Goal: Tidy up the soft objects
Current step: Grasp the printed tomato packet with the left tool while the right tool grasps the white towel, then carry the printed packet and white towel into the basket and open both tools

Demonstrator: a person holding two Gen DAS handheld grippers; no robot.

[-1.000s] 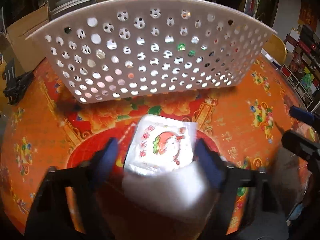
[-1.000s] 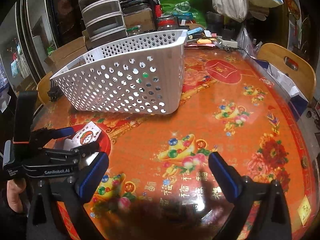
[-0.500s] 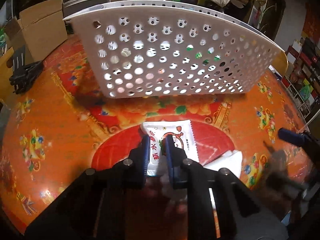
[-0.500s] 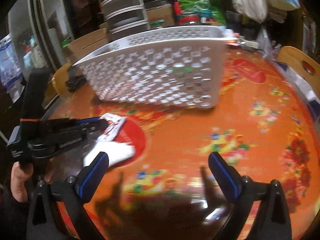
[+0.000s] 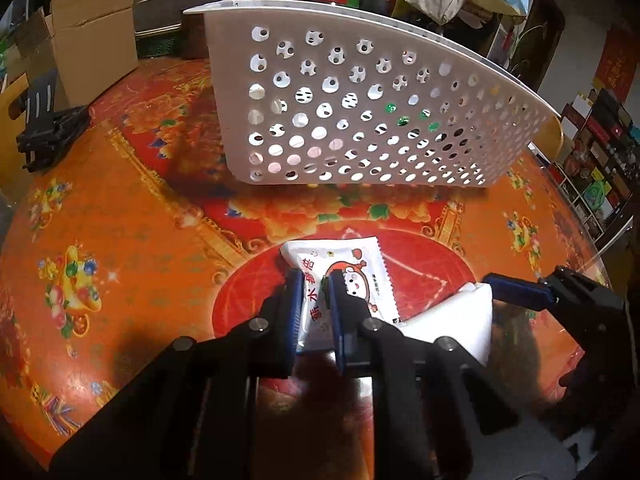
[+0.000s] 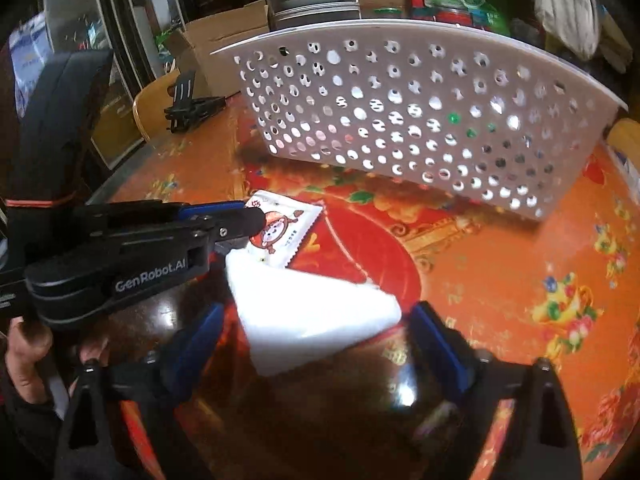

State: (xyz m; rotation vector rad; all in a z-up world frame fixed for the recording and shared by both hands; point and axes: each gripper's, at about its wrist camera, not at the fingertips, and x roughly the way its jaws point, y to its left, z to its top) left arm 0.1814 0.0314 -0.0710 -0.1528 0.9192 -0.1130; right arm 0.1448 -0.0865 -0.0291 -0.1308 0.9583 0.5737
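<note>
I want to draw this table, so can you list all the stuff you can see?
printed packet: one, white with a red cartoon, on the table before the basket
plain packet: one, white, beside and partly over the printed packet
basket: one, white with round holes, behind the packets
table: one, orange and red with flower prints
black stand: one, far left edge of the table
cardboard box: one, brown, behind the table
left gripper: black with blue pads, shut on the printed packet
right gripper: black with blue pads, closing around the plain packet
hand: one, holding the left gripper's handle
</note>
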